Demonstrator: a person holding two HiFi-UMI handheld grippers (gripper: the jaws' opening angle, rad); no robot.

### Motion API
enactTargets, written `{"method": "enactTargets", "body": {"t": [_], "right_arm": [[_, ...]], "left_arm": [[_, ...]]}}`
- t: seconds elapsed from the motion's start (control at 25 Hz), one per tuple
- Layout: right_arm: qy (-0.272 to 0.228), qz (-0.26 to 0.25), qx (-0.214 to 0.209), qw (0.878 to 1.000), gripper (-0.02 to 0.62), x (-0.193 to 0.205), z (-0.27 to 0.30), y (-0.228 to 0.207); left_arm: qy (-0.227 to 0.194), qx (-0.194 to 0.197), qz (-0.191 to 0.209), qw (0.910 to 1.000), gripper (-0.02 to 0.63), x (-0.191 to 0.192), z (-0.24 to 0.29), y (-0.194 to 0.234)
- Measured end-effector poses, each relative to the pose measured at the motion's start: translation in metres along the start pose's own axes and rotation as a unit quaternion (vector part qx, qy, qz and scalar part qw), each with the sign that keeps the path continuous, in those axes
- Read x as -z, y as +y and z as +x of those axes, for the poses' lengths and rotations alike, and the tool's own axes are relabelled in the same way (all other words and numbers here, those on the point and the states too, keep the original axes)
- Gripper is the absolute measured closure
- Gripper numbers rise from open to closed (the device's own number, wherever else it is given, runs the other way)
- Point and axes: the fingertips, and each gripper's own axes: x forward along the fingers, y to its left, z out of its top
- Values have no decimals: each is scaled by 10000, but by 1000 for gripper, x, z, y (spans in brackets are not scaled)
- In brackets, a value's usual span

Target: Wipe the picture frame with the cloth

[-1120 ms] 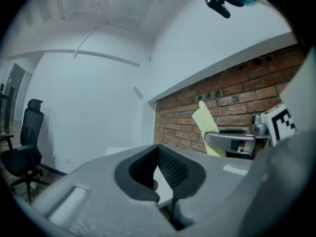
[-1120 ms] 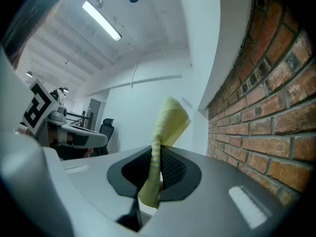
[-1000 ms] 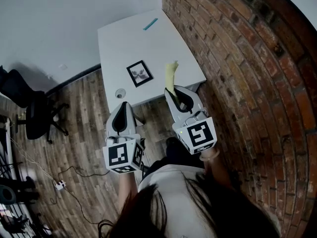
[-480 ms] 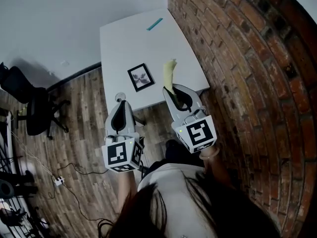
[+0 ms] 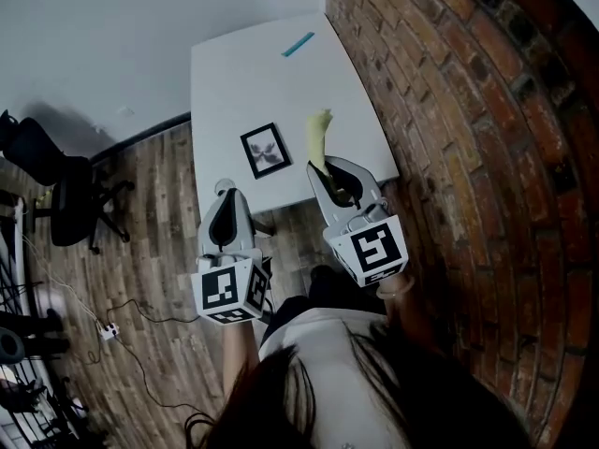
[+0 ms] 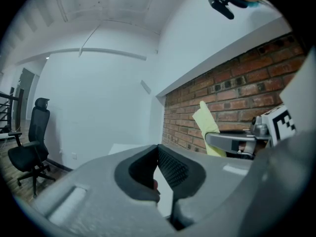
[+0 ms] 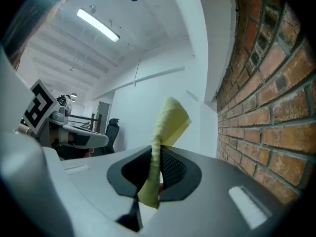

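Frame (image 5: 265,150) was noted at ten o'clock from right gripper (image 5: 324,170), clamped on cloth (image 5: 319,138); left gripper (image 5: 225,189) was closed, empty.

My right tongs (image 5: 326,174) pinch the pale yellow cloth (image 5: 319,141), which sticks out past their tips as a narrow, crumpled strip. The black picture frame (image 5: 265,151) lies flat ahead of my left tongs (image 5: 223,189), just left of the cloth and apart from it.

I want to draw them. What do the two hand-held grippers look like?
The left hand-held gripper and right hand-held gripper are light grey plastic with dark ribbed pads inside. Each carries a white cube with black square markers.
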Motion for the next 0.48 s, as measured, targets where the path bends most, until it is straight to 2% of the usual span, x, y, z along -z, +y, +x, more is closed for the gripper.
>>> {"method": "enactTargets", "body": {"t": [0.48], "right_arm": [[88,101,-133,9998,563,8,13,-5]], "left_arm": [[298,-96,-91,9995,606,13,8,4]]}}
